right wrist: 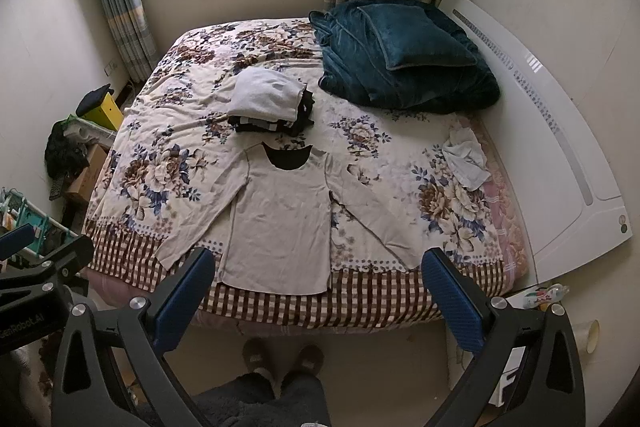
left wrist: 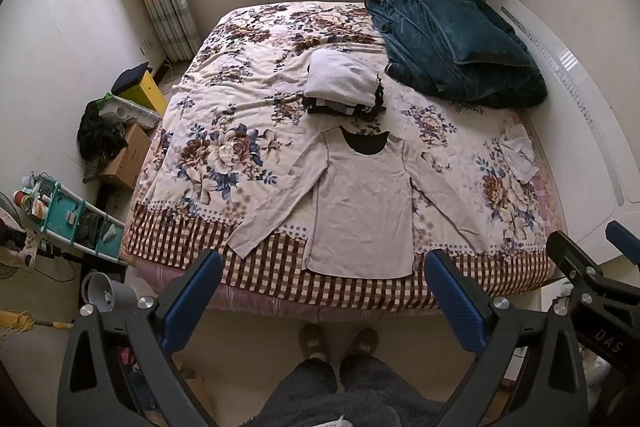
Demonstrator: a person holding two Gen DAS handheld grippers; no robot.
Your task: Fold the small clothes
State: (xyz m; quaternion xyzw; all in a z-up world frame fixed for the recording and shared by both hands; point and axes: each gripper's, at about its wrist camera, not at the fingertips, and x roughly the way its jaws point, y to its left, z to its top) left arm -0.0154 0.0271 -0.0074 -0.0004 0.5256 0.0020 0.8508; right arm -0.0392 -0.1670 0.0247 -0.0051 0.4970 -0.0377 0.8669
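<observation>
Shirt [left wrist: 362, 211] flat on bed [left wrist: 248, 115] (right cuff hard to trace); both grippers [left wrist: 323, 279] [right wrist: 318, 277] spread, empty.

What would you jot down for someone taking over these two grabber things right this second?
Left gripper: open, empty, held above the bed's near edge.
Right gripper: open, empty, alongside it.
Shirt: beige, long-sleeved, flat on the bed near the front edge, both sleeves spread out, not yet folded.
Stack: folded clothes, just behind the shirt's collar.
White cloth: crumpled near the bed's right side, unfolded.
Blanket: teal, heaped at the far right corner.
Done: the stack, going by its look.
Left: fold the shirt, probably sleeves in first, add it to the stack; then perhaps the white cloth.
</observation>
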